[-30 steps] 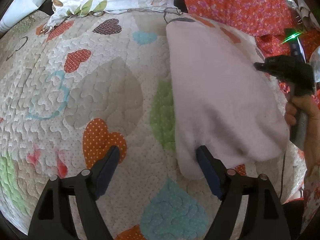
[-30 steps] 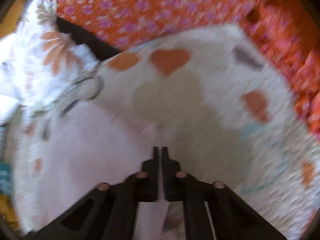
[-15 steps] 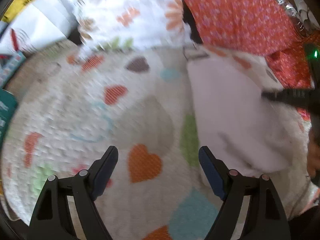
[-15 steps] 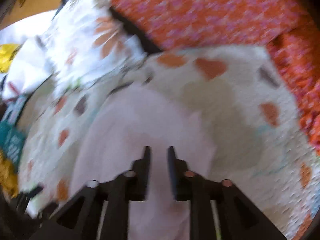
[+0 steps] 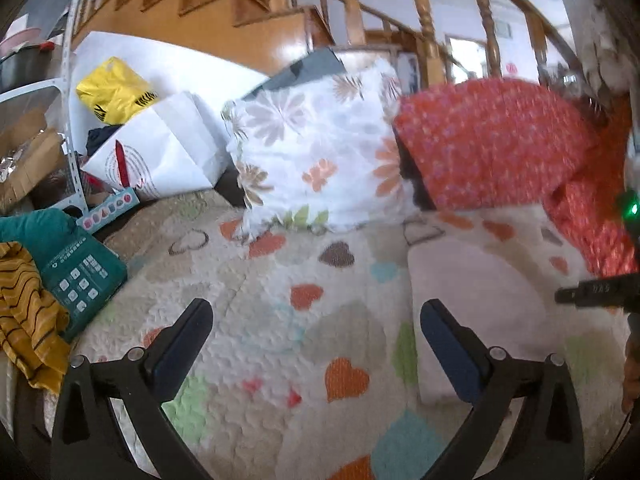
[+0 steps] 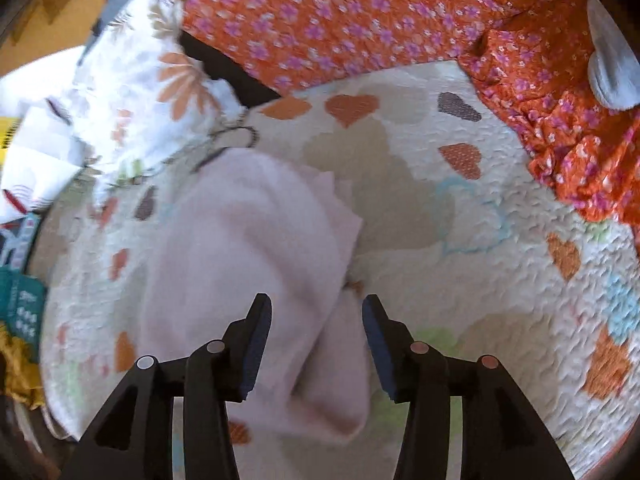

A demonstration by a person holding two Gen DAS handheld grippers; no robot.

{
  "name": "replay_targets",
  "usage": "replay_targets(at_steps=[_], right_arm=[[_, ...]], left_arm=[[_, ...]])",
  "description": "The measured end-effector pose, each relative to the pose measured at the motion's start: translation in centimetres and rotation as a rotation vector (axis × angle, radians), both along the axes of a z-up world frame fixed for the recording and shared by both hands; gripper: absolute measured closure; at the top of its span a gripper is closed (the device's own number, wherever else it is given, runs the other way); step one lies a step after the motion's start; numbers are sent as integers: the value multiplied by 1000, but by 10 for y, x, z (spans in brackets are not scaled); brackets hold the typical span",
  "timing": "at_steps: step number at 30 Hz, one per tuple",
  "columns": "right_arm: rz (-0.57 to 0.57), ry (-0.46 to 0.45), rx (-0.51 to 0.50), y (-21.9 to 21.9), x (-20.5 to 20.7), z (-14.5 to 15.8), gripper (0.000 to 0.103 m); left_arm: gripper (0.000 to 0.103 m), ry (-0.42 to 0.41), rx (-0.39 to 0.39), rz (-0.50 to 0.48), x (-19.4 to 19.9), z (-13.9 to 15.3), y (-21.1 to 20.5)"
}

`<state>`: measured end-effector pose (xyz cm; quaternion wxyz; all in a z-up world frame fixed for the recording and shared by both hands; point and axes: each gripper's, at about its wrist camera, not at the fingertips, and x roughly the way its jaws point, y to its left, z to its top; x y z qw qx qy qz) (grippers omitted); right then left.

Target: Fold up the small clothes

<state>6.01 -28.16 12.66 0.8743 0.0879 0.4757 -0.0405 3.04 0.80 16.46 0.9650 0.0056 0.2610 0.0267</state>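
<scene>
- The quilt (image 5: 280,292), printed with hearts, fills the lower half of both views.
- An orange flowered cloth (image 6: 360,20) lies across the quilt's far edge, from twelve to three o'clock in the right wrist view.
- A white flowered pillow (image 5: 316,152) leans at twelve o'clock in the left wrist view.
- The pale pink garment (image 6: 256,264) lies folded on the quilt, at three o'clock in the left wrist view.
- The left gripper (image 5: 316,332) has just been opening; its jaws stand wide apart over bare quilt, gripping nothing.
- The right gripper (image 6: 316,320) has just been opening; its jaws are half spread with the garment below them, pads clear of it.
</scene>
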Motion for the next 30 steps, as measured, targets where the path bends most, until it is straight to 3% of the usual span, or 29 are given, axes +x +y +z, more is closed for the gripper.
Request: replay_targets(at_steps=[6,20,30], right_arm=[[45,-5,-9,26,-18,-7,48],[134,35,-160,54,-5,-31,42],[147,57,-184,55,0,-39,39]], left_arm=[[0,174,-66,-82,17,-28,-12],[0,298,-32,-73,43,-66,-21],[0,364,-87,-100,54,-76,-21]])
